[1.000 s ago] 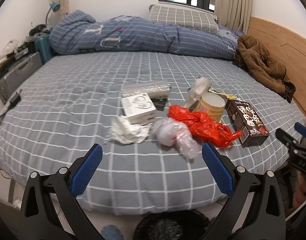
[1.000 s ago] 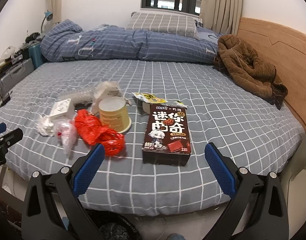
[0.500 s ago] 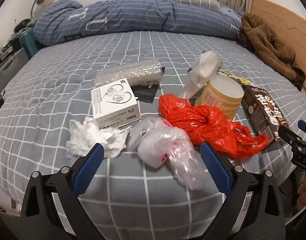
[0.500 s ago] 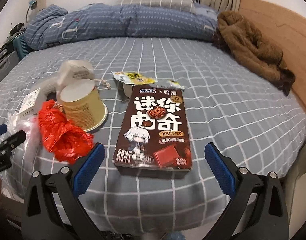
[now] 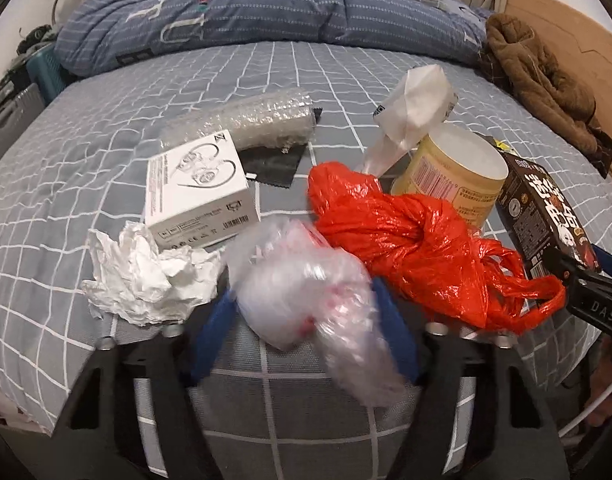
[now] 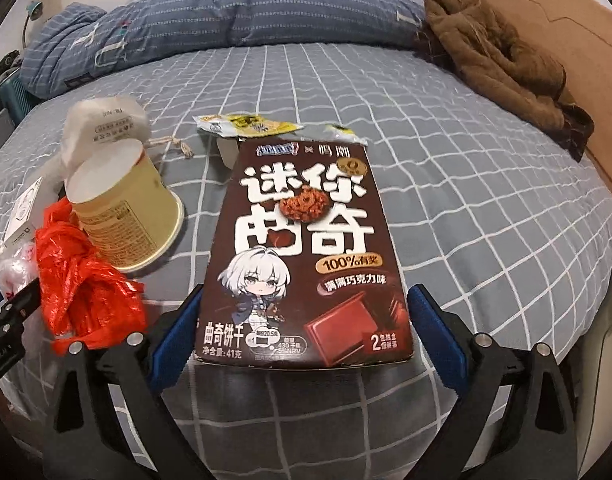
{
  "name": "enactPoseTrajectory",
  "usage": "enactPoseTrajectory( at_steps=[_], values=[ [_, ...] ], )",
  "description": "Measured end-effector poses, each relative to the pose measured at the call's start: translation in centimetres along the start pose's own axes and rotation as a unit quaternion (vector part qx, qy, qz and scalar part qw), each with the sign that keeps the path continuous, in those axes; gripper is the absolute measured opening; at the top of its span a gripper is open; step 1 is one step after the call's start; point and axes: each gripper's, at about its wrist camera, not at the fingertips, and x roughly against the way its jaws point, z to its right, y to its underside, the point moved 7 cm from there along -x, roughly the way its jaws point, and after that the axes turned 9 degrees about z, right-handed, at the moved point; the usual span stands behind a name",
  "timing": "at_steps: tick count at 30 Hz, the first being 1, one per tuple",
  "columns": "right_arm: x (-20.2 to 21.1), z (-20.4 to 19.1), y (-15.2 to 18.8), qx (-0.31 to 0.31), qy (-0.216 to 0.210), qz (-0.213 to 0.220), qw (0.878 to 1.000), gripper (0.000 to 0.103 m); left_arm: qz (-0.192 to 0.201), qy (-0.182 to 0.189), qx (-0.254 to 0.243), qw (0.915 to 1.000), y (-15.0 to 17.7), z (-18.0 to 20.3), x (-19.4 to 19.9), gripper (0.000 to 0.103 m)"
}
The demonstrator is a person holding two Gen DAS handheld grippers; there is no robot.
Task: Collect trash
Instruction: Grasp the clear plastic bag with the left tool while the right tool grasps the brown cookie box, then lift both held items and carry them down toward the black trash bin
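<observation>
Left wrist view: clear plastic bag (image 5: 306, 292) sits between the blue pads (image 5: 210, 336) of the left gripper (image 5: 302, 332), whose jaws are closing around it; whether the pads press it yet I cannot tell.
At 10 o'clock of that bag: crumpled white tissue (image 5: 146, 276), touching the left pad's tip, with a white earphone box (image 5: 198, 196) just behind it.
At 2 o'clock: red plastic bag (image 5: 422, 252), knotted, crowding the right pad and lying against a yellow paper cup (image 5: 454, 172).
At 12 o'clock, farther up the bed (image 5: 106, 132): roll of bubble wrap (image 5: 246, 124).
Right wrist view: brown cookie box (image 6: 302, 256) lies flat between the right gripper (image 6: 306, 328) pads, jaws wide, a gap showing at the right pad.
At 9 o'clock of the box: the cup tipped on its side, the red bag below it.
At 12 o'clock: torn yellow wrapper (image 6: 246, 124) touching the box's far end.
At 1 o'clock, well apart: brown jacket (image 6: 502, 60) by the headboard.
</observation>
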Motion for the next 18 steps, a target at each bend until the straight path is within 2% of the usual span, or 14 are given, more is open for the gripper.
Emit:
enactPoseTrajectory(
  at_steps=[1,5,18],
  values=[
    [-0.1,-0.1,0.2,0.001,-0.005,-0.004,1.000,0.088,0.000,0.003,0.003,1.0000,0.0,-0.1,-0.1,0.062],
    [0.1,-0.3,0.3,0.002,-0.008,0.000,1.000,0.087,0.001,0.004,0.004,1.0000,0.1,-0.1,0.1,0.057],
    [3.9,-0.2,-0.9,0.013,-0.016,0.035,0.999,0.087,0.022,0.005,0.001,0.9998,-1.3,0.2,2.8,0.057]
  ],
)
